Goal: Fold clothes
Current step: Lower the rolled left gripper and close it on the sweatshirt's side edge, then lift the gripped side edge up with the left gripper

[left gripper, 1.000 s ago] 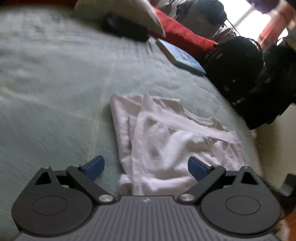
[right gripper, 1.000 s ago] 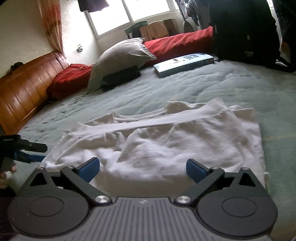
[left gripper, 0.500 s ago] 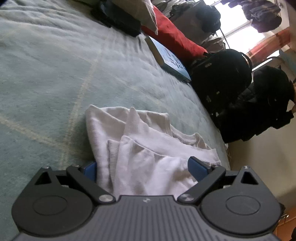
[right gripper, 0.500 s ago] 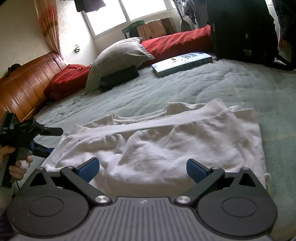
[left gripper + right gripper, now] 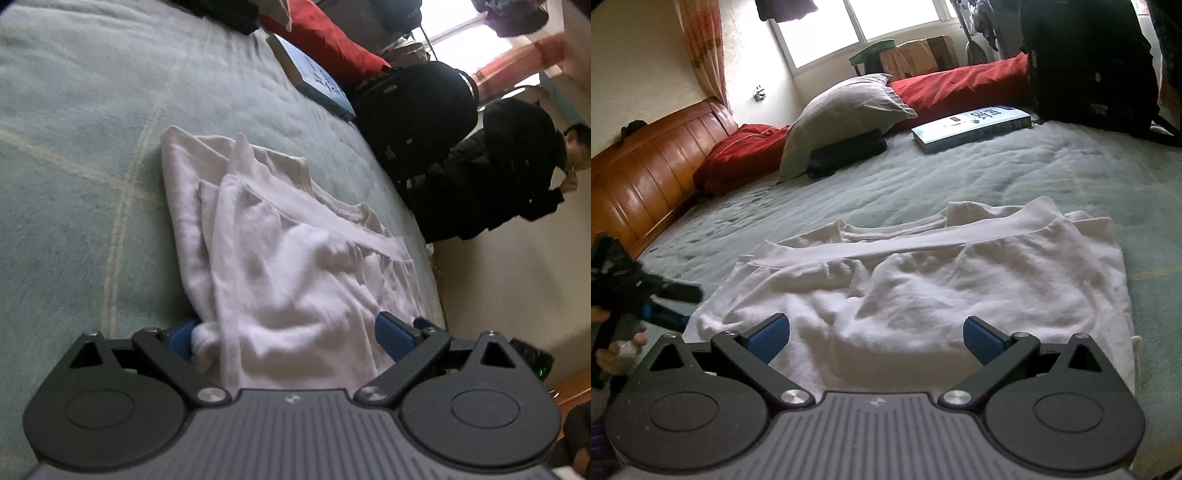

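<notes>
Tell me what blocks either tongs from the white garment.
Nothing visible does. The left tongs stand open with the white garment bunched between the fingers. The right tongs hang open over its near edge, only cloth ahead.

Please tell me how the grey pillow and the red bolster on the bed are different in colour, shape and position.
The grey pillow is pale and plump, while the red bolster is bright red and long. The grey pillow leans tilted, propped on a dark bundle; the red bolster lies flat along the far edge of the bed, behind the book. Both sit beyond the white garment, untouched by either tongs.
</notes>
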